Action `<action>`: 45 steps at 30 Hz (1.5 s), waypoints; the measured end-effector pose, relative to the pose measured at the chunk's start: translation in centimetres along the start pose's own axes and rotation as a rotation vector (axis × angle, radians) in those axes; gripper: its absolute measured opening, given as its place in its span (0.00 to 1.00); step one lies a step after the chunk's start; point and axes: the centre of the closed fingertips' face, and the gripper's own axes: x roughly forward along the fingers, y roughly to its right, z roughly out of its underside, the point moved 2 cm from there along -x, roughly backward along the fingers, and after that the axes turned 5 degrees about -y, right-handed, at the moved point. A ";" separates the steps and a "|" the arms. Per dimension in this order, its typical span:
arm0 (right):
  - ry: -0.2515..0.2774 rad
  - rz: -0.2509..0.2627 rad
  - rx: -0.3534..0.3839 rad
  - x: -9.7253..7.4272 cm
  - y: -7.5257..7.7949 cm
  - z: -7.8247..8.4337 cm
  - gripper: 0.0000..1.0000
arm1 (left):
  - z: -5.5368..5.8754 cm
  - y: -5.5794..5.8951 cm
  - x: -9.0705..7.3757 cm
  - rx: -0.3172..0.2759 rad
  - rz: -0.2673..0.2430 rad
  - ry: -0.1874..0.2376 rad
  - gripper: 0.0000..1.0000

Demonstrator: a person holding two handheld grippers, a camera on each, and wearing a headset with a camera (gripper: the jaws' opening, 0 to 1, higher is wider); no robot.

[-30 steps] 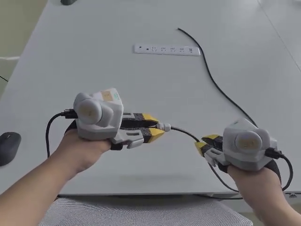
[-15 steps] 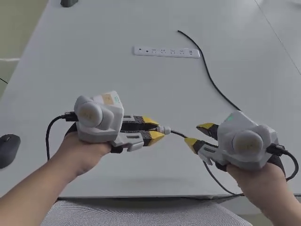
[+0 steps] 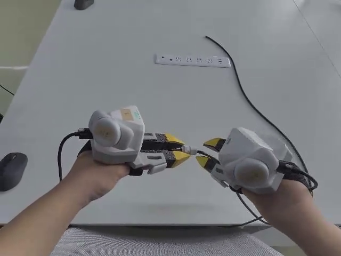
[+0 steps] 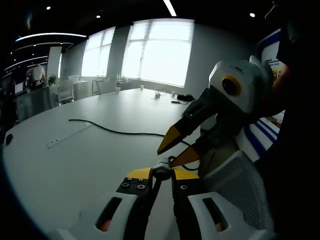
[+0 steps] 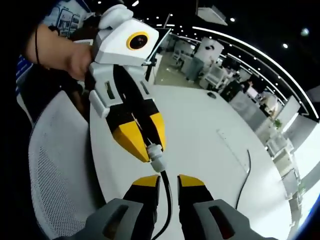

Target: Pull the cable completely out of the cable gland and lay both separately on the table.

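Note:
My left gripper (image 3: pixel 184 149) is shut on a small white cable gland (image 3: pixel 186 151), held level above the table's near edge. A thin black cable (image 3: pixel 198 152) leaves the gland toward the right. My right gripper (image 3: pixel 204 152) faces it, open, with one yellow jaw on each side of the cable, close to the gland. In the left gripper view the gland (image 4: pixel 161 169) sits between my jaws (image 4: pixel 160 174), with the right gripper (image 4: pixel 169 156) just beyond. In the right gripper view the cable (image 5: pixel 166 192) runs between my open jaws (image 5: pixel 169 181) up to the gland (image 5: pixel 156 155).
On the white table (image 3: pixel 160 90) lie a white power strip (image 3: pixel 193 60) at the back and a long black cable (image 3: pixel 250 104) running to the right. A dark mouse (image 3: pixel 11 169) lies at the left edge. A grey mesh chair seat (image 3: pixel 160 242) is below the near edge.
My right gripper has opened and moved left along the cable, up to the gland. The left gripper has kept its hold and barely shifted.

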 end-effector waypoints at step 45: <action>-0.015 0.016 0.262 0.2 1.3 4.0 0.00 | -0.3 0.5 0.2 0.003 0.004 0.009 0.15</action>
